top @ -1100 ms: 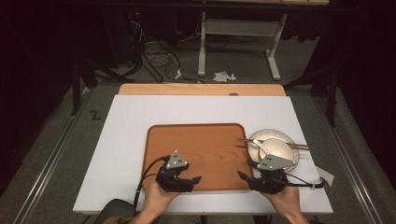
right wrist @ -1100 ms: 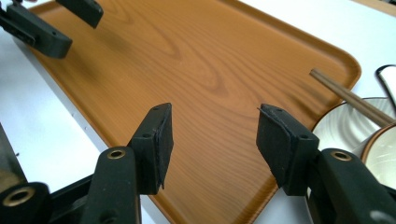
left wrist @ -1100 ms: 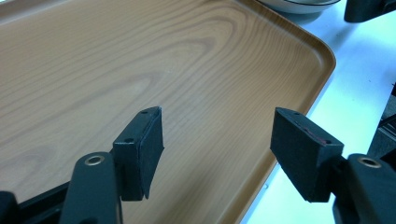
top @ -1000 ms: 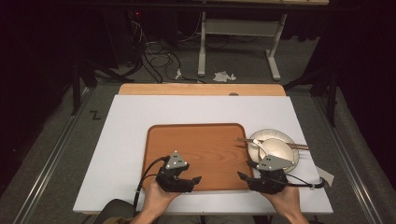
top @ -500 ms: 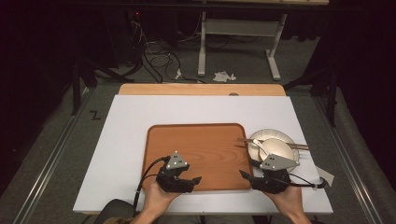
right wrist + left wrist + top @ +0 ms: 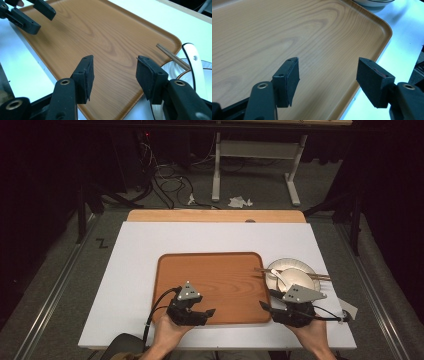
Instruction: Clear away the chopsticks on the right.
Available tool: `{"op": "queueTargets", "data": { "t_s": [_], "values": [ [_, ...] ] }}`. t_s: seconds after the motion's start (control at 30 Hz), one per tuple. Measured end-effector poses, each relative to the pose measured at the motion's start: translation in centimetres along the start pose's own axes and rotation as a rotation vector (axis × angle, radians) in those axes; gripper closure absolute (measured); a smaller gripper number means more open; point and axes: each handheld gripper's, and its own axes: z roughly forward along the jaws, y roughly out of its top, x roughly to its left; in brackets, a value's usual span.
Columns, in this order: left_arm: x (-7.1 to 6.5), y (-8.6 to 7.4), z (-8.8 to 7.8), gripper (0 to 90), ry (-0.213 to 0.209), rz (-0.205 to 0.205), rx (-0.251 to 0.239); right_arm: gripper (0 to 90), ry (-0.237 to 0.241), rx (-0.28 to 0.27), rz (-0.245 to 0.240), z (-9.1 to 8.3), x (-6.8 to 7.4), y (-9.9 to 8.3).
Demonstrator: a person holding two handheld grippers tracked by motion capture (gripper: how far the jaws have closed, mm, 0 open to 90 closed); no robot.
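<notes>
Little had shifted since the earlier frame: from the high view both hands sat where they had been at the near edge of the tray (image 6: pixel 210 280), and the right gripper (image 6: pixel 265 300) had just been narrowing its jaws a touch, with nothing between them. I had the left gripper (image 6: pixel 212 311) over the tray's near rim at about seven o'clock from its centre, the right one off the near right corner at about four o'clock. The bowl (image 6: pixel 292 277), with the chopsticks (image 6: pixel 300 274) and the spoon (image 6: pixel 280 278) across it, stood on the table (image 6: pixel 135 265) just beside the tray's right edge, at three o'clock.

Through the left gripper view, the left gripper (image 6: pixel 328 75) stood wide, gaping over bare wood grain, its pads touching nothing.

Through the right gripper view, the right gripper (image 6: pixel 115 73) was nearly as wide, hovering above the tray corner (image 6: pixel 172 41), with the chopsticks (image 6: pixel 172 57) and spoon (image 6: pixel 195 60) at two o'clock.

I judged the step to be a reach toward the bowl set. To do it well I would swing the right gripper clear of the tray rim, come in low, and take the bowl's rim squarely so the chopsticks do not roll off.
</notes>
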Motion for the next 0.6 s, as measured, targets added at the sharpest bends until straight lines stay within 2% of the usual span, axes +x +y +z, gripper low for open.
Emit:
{"op": "queueTargets", "data": {
  "t_s": [0.07,0.13,0.37,0.6],
  "values": [
    [0.0,0.0,-0.1,34.7,0.003,-0.002,-0.005,49.5,0.001,-0.012,-0.005,-0.2,-0.1,0.1],
    [0.1,0.0,-0.1,34.6,0.003,-0.007,-0.008,49.4,0.006,-0.018,0.014,-0.4,-0.2,0.1],
    [0.1,0.0,-0.1,34.3,0.003,-0.009,-0.01,49.2,0.013,-0.024,0.026,-0.9,-0.5,0.3],
    [0.3,0.0,-0.2,34.3,0.003,-0.011,-0.008,49.8,-0.005,-0.034,0.031,-2.1,-1.5,0.8]
  ]
}}
